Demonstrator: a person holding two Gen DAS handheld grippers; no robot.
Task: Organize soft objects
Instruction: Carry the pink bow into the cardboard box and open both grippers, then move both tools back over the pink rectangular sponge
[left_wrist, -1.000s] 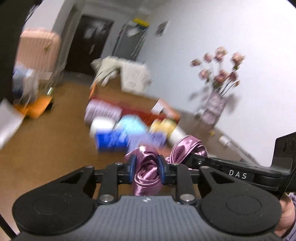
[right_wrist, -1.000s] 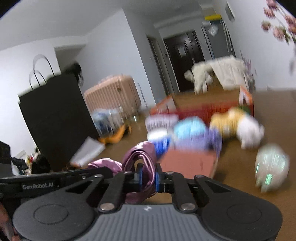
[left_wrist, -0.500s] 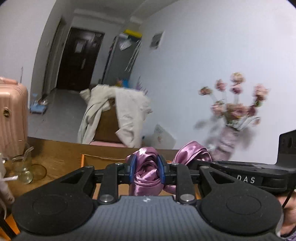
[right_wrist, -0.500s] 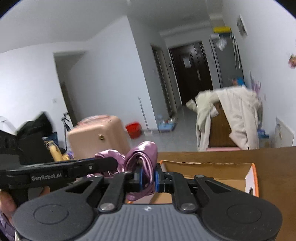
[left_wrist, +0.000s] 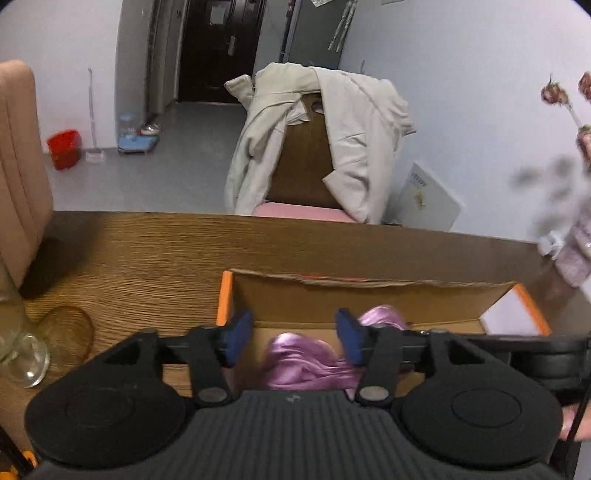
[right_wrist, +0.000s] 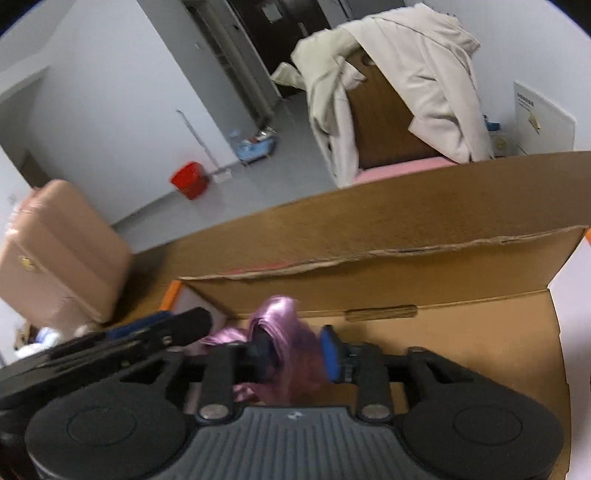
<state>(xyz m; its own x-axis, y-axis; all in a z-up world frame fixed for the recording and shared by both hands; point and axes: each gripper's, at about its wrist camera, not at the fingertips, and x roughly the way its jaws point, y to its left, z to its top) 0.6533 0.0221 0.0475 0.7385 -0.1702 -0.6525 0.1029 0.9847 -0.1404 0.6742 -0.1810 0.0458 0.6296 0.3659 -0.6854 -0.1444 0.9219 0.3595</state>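
Both tongs, left gripper (left_wrist: 293, 341) and right gripper (right_wrist: 291, 352), have just been spreading, releasing the purple satin cloth (left_wrist: 303, 360) lying inside the cardboard box (left_wrist: 369, 295) at lower centre on the wooden table (left_wrist: 147, 258); a jacket-draped chair (left_wrist: 306, 155) is standing beyond.

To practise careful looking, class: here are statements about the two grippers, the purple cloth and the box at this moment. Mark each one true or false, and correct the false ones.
1. The purple satin cloth lies in the open cardboard box. True.
2. The left gripper is clamped tight on the cloth. False: its jaws have just been opening and its blue pads stand apart, clear of the cloth.
3. A pale jacket hangs over the chair behind the table. True.
4. The red bucket stands on the table. False: it stands on the floor by the wall.
5. The right gripper is over the box. True.
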